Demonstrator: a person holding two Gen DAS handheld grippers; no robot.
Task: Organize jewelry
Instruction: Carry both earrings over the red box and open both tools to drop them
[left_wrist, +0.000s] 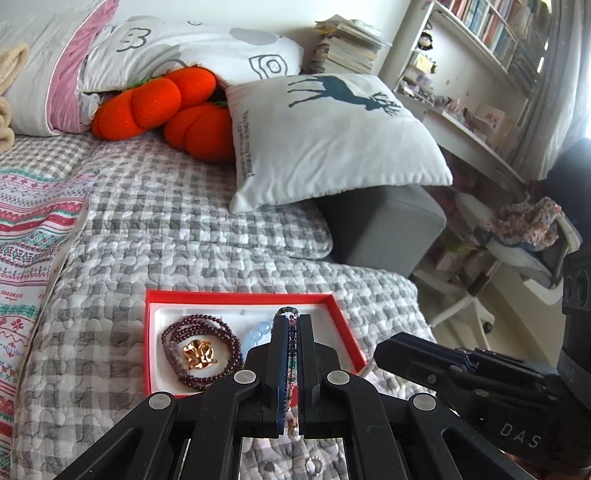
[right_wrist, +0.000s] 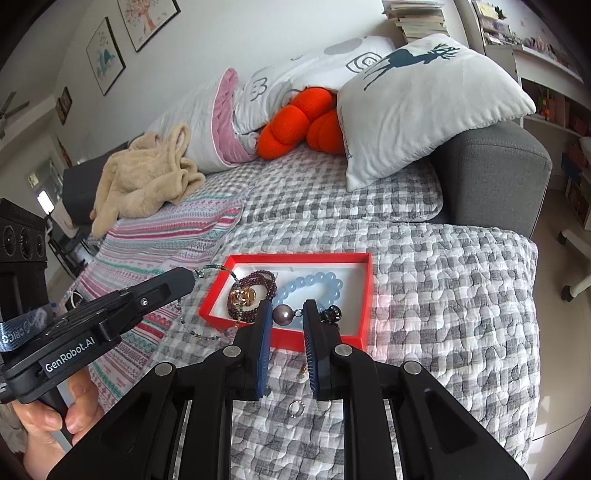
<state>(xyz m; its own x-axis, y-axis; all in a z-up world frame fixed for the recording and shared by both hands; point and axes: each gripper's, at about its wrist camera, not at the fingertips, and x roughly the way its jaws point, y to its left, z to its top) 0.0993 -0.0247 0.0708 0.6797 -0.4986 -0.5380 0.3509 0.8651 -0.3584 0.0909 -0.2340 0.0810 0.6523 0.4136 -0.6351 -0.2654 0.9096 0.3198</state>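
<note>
A red box (left_wrist: 240, 297) with a white inside lies on the checked quilt. In it are a dark purple bead bracelet (left_wrist: 199, 343), a gold ornament (left_wrist: 199, 355) and a pale blue bead bracelet (right_wrist: 314, 288). My left gripper (left_wrist: 291, 318) is shut on a thin multicoloured bead strand (left_wrist: 292, 369). In the right wrist view that strand (right_wrist: 212, 268) hangs from the left gripper (right_wrist: 192, 276) over the box's left edge. Above the box's near edge (right_wrist: 295, 332), my right gripper (right_wrist: 287, 308) is shut on a big brownish bead (right_wrist: 282, 314), with black beads (right_wrist: 331, 314) trailing from it.
A small silver ring (right_wrist: 296, 409) and a tiny gold piece (right_wrist: 303, 371) lie on the quilt in front of the box. Behind it are a deer-print cushion (right_wrist: 424, 107), orange plush (right_wrist: 295, 125), a beige fleece (right_wrist: 144, 177) and a striped blanket (right_wrist: 166, 236). The grey sofa arm (right_wrist: 498, 166) stands at the right.
</note>
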